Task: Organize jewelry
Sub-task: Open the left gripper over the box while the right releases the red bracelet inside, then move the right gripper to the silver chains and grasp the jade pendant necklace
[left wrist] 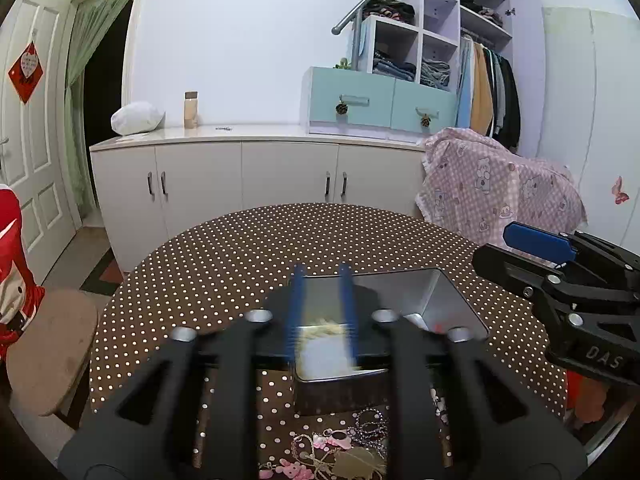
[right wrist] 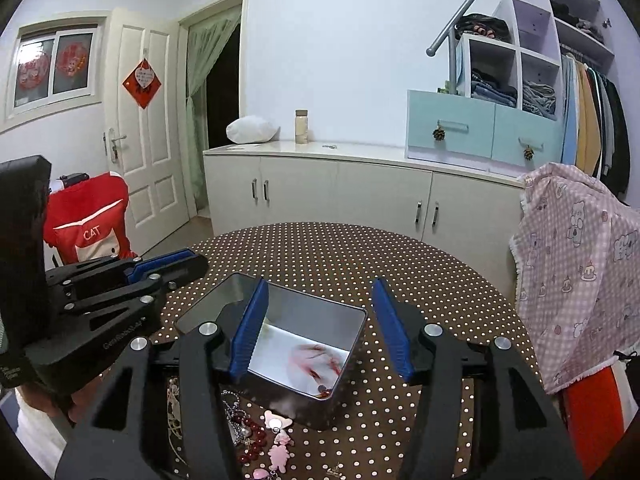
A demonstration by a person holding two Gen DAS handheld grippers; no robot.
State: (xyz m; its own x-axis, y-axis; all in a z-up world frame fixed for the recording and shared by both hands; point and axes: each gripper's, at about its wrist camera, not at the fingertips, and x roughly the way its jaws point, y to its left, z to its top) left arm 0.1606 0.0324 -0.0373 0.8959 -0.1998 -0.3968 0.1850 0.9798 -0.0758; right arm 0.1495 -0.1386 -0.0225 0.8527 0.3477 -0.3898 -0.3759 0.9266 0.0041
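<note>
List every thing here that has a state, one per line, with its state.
tin box: lid off, open, with a blurred red and pale piece inside
left claw: open, nothing between its fingers
right claw: open, empty, over the tin box
loose jewelry: heaped on the table, outside the box
white door: shut
cabinet doors: shut
blue drawers: shut
</note>
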